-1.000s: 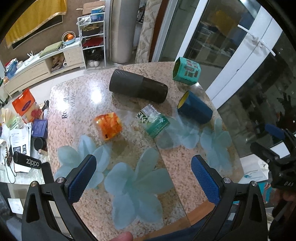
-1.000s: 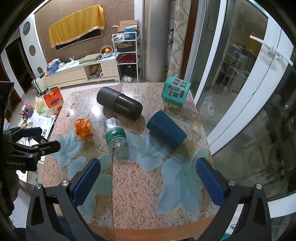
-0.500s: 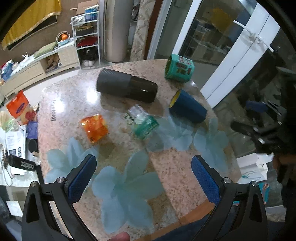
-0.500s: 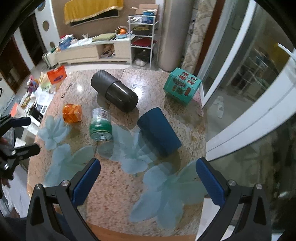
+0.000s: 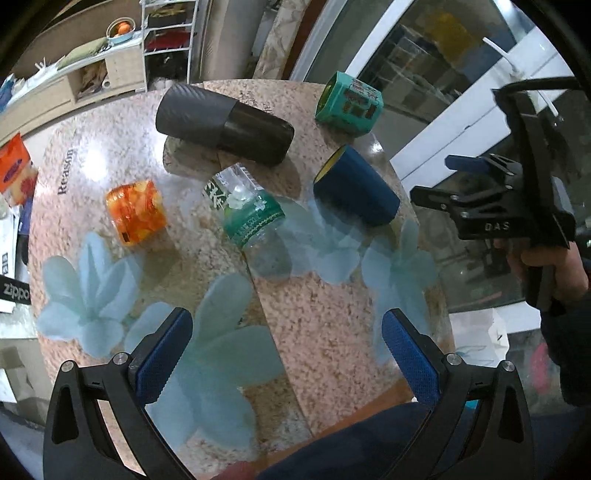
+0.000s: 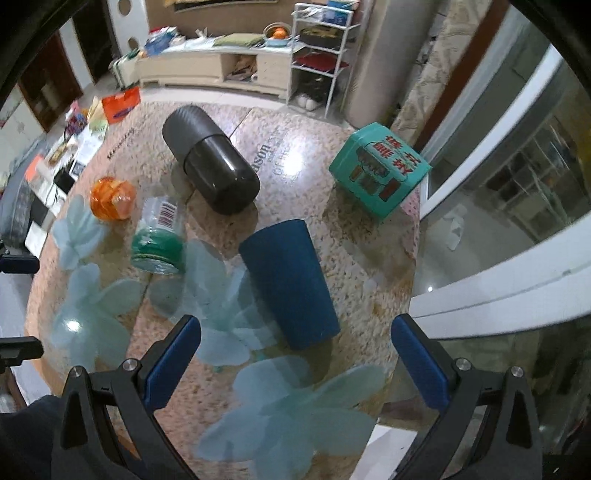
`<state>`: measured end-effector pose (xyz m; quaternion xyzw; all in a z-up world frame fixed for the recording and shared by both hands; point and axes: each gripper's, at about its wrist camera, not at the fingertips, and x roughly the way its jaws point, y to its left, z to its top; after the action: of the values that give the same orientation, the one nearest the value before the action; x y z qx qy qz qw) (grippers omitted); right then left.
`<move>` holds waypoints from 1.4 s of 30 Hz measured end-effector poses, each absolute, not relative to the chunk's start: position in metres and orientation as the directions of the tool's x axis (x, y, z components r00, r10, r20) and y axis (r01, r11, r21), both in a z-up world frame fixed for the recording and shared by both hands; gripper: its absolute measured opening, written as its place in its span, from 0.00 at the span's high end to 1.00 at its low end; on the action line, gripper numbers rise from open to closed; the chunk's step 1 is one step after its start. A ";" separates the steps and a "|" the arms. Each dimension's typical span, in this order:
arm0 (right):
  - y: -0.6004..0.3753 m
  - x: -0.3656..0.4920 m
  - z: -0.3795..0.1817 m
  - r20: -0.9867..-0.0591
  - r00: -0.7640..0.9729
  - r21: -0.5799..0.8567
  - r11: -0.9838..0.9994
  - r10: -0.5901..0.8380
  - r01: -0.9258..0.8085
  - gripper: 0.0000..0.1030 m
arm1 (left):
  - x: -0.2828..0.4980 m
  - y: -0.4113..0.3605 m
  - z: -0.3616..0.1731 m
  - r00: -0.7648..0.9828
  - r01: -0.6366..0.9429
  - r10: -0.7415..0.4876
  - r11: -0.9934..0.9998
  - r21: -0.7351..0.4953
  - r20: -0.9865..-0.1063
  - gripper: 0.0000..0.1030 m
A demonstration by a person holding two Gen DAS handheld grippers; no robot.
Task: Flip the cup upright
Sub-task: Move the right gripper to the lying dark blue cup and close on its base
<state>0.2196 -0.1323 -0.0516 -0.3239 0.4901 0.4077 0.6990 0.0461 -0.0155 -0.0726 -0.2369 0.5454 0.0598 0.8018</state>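
Blue cup [image 6: 290, 280]: lay on its side on bench [image 6: 332, 236].
Right tool [image 6: 295, 358]: released, above cup.
Left tool [image 5: 286, 343]: released, empty.

Home living room. Evidence: long low cream cabinet [image 6: 221, 72] along far wall, cluttered top; fruit bowl [image 6: 277, 35] on it; white wire shelf rack [image 6: 321, 51] with shoes at floor level; glass sliding door [image 6: 517, 177] on right; round granite-pattern table [image 6: 373, 243] with frosted flower decals; papers, bags on floor.
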 end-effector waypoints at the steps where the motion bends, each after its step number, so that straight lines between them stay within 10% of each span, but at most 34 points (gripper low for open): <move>1: -0.131 0.223 -0.054 -0.952 0.180 -0.053 0.443 0.248 -0.895 0.00 | 0.048 -0.016 -0.075 0.400 -0.361 -0.161 0.877 -0.316 -0.902 0.00; 31: -0.092 0.278 -0.172 -0.996 -0.001 0.031 0.321 0.094 -0.946 0.01 | 0.051 0.000 -0.129 0.319 -0.481 -0.149 0.826 -0.295 -0.936 0.00; 36: -0.095 0.285 -0.172 -0.994 -0.001 0.035 0.316 0.108 -0.948 0.13 | 0.048 0.005 -0.132 0.319 -0.510 -0.141 0.808 -0.295 -0.937 0.00; 38: -0.096 0.286 -0.168 -0.993 0.001 0.037 0.312 0.120 -0.949 0.36 | 0.046 0.008 -0.135 0.323 -0.525 -0.160 0.789 -0.318 -0.933 0.00; 42: -0.101 0.292 -0.163 -0.993 -0.003 0.044 0.337 0.121 -0.941 0.36 | 0.041 0.013 -0.136 0.352 -0.548 -0.163 0.762 -0.345 -0.921 0.00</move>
<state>0.2916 -0.1013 -0.1634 -0.3699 0.5539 0.4414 0.6012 0.0405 0.0127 -0.1363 -0.3204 0.5547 0.1268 0.7573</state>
